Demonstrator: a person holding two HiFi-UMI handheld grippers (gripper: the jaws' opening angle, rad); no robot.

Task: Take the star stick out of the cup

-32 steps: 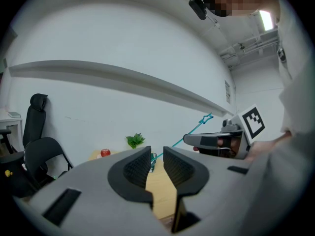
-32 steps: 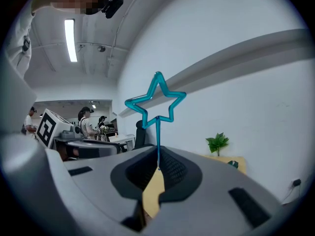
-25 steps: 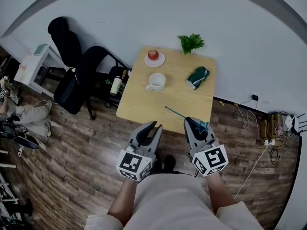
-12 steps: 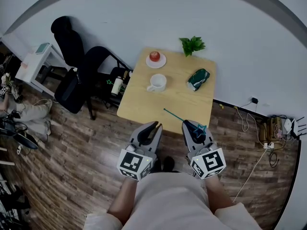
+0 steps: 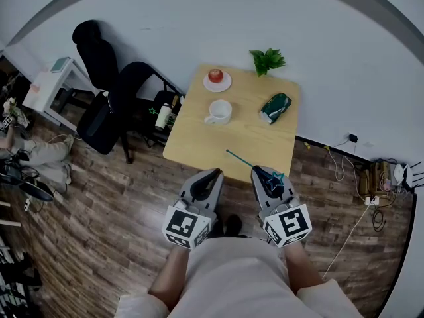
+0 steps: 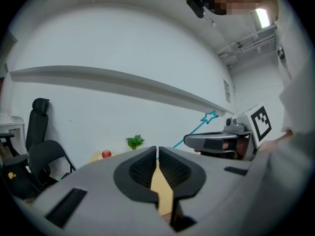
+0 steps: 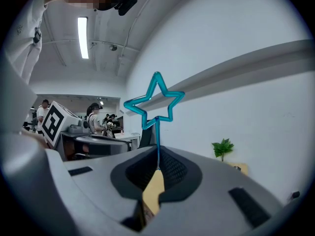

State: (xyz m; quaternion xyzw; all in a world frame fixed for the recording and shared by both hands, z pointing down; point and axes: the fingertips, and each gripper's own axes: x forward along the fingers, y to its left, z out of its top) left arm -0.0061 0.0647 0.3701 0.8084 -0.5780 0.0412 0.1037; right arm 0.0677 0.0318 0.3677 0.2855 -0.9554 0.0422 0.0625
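My right gripper (image 5: 266,173) is shut on the teal star stick (image 5: 241,159), held in the air over the near edge of the wooden table (image 5: 232,141). The right gripper view has the stick's star (image 7: 155,104) standing up between the jaws (image 7: 158,157). From the left gripper view the star stick (image 6: 210,116) pokes out of the right gripper (image 6: 206,141). A white cup (image 5: 219,111) sits on the table, far from both grippers. My left gripper (image 5: 211,176) hangs beside the right one, shut and empty (image 6: 157,154).
On the table are an apple on a white plate (image 5: 216,77), a small green plant (image 5: 267,61) and a green pouch (image 5: 274,106). Black chairs (image 5: 112,98) and a white bottle (image 5: 163,116) stand left of the table. Cables lie on the floor at the right.
The left gripper's jaws have come together. The right gripper with the star stick has shifted very slightly to the left; the table looks a little farther away.
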